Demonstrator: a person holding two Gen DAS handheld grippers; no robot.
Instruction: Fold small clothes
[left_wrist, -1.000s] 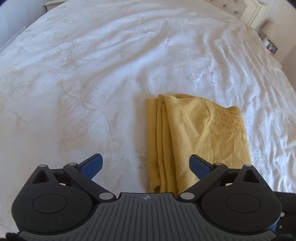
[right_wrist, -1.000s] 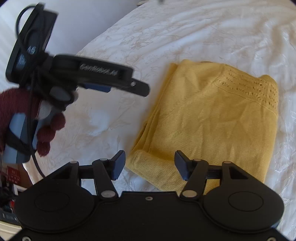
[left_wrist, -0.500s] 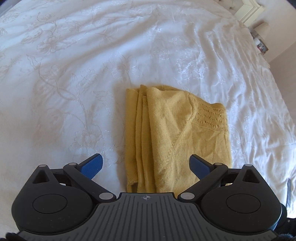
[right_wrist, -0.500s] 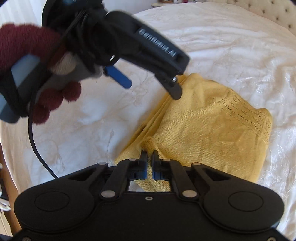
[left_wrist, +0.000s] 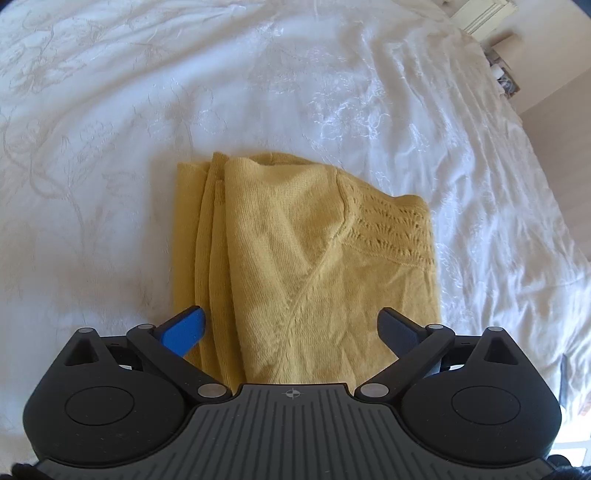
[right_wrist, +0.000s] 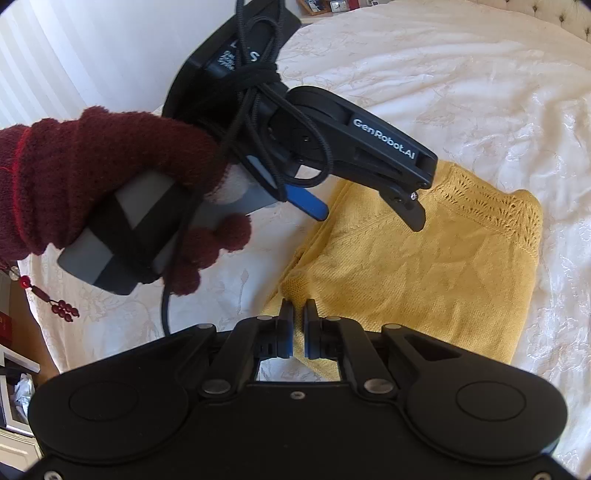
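A folded yellow knit garment (left_wrist: 314, 258) lies on the white bedspread (left_wrist: 147, 110). My left gripper (left_wrist: 291, 314) is open, its blue pads spread wide just above the garment's near edge, with the left pad at the stacked folds. In the right wrist view the same left gripper (right_wrist: 365, 210) hangs over the garment (right_wrist: 424, 266), held by a hand in a dark red glove (right_wrist: 92, 173). My right gripper (right_wrist: 299, 310) is shut on the garment's near left corner, where the cloth rises a little between its pads.
The embroidered bedspread (right_wrist: 480, 92) spreads out on all sides of the garment. A headboard and bedside items (left_wrist: 502, 74) stand at the far right. A black cable (right_wrist: 166, 306) hangs from the left gripper's handle. Furniture (right_wrist: 14, 369) shows past the bed's left edge.
My right gripper closed on the garment's near corner and lifted it slightly. The left gripper, still open, moved in over the garment and tipped further down.
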